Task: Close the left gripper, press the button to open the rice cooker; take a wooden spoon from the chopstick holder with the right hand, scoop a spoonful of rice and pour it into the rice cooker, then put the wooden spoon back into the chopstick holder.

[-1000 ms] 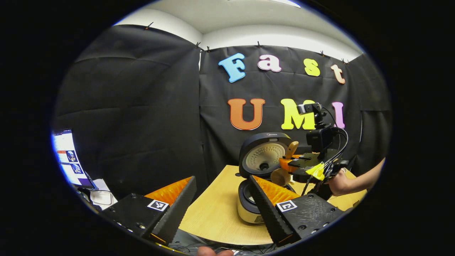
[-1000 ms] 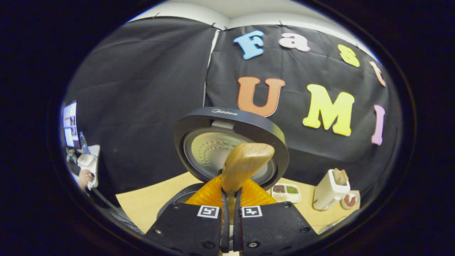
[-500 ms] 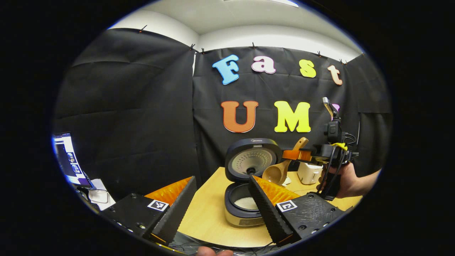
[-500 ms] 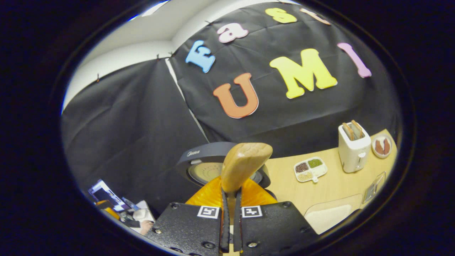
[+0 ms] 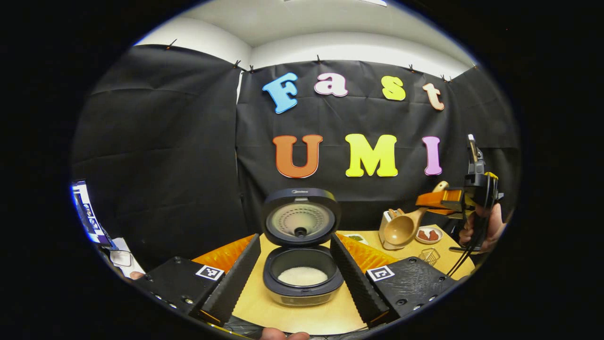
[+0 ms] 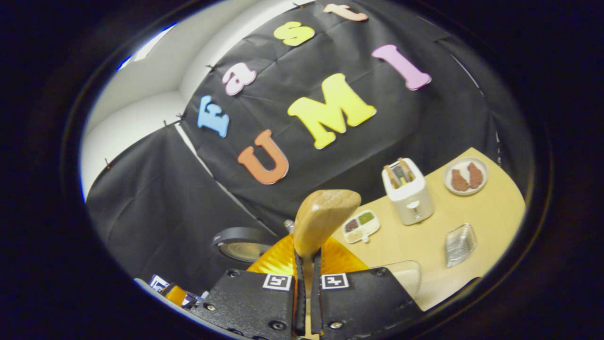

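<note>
We find no word or number that can be read with certainty. The rice cooker carries a small pale mark at 12 o'clock on the rim of its raised lid, too small for us to read. Each body half of the left gripper bears one square black-and-white coded tag, at 7 o'clock and at 5 o'clock in the left gripper view. In the right gripper view, the right gripper shows two such tags at 6 o'clock, either side of the wooden spoon clamped between its jaws. These tags carry patterns, not letters.
</note>
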A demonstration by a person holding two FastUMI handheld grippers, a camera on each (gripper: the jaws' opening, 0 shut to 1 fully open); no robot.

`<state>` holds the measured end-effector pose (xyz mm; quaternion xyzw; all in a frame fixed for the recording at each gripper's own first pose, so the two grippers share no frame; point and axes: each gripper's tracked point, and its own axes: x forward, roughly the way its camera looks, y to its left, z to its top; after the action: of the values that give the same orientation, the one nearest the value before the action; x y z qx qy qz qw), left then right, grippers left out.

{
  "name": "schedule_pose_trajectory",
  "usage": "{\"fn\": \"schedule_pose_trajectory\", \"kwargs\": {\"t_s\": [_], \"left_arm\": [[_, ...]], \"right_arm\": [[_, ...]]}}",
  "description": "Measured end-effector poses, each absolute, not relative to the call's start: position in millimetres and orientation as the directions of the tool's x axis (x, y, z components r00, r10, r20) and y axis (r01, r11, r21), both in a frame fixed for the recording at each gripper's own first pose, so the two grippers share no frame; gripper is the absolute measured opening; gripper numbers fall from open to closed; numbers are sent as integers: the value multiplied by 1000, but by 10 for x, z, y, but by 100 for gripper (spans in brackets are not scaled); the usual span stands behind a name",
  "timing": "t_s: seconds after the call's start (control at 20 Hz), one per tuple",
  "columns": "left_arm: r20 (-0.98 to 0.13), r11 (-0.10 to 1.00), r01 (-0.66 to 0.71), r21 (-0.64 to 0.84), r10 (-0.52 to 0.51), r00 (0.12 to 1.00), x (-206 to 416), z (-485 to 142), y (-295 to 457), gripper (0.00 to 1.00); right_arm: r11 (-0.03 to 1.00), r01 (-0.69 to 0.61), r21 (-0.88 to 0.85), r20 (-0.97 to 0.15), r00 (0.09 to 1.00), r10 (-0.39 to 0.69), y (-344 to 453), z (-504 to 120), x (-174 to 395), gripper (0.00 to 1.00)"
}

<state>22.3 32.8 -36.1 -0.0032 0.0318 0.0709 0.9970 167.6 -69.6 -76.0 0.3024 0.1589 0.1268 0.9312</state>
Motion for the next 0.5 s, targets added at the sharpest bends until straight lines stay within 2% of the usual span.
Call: {"fn": "schedule_pose_trajectory", "kwargs": {"t_s": [0.3, 0.5], "left_arm": [[-81, 996, -84, 8, 84, 993, 451, -440, -197, 95], [-95, 996, -86, 11, 87, 992, 502, -466, -373, 95]], "right_arm": [[801, 101, 590, -306, 946, 106, -2364, -1301, 1552, 10], [764, 205, 612, -366, 930, 43, -2915, -1736, 1701, 10]]}}
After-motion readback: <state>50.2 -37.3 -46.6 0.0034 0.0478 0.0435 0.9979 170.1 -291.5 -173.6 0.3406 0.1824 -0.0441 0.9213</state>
